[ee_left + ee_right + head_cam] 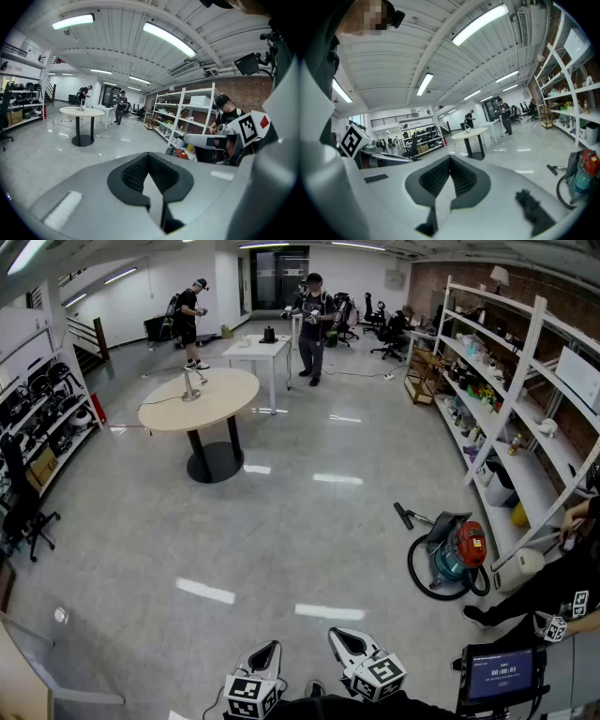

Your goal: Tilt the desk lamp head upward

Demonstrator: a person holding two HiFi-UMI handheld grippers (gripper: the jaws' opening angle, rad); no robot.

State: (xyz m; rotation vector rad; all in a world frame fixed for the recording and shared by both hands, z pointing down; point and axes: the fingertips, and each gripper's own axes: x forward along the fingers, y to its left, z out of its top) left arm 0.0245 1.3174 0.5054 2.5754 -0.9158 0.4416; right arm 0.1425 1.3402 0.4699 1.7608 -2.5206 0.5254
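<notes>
Head view: your left gripper (266, 652) and right gripper (347, 641) sit low, well apart from the lamp (193, 382) on the round table (230, 397). Left gripper view: jaws closed, empty. Right gripper view: jaws closed, empty.

The far round bench (199, 399) is topped in pale beige over a black pedestal, and the desk lamp (192, 382) on it is silvery grey. The floor (281, 521) is glossy light grey. At the right, a teal and orange-red vacuum cleaner (459, 549) with a black hose is seen beside white shelving (511, 399). The left tongs (263, 655) and right tongs (349, 643) are coloured white with black pads, and their cubes are patterned in black-and-white squares.
</notes>
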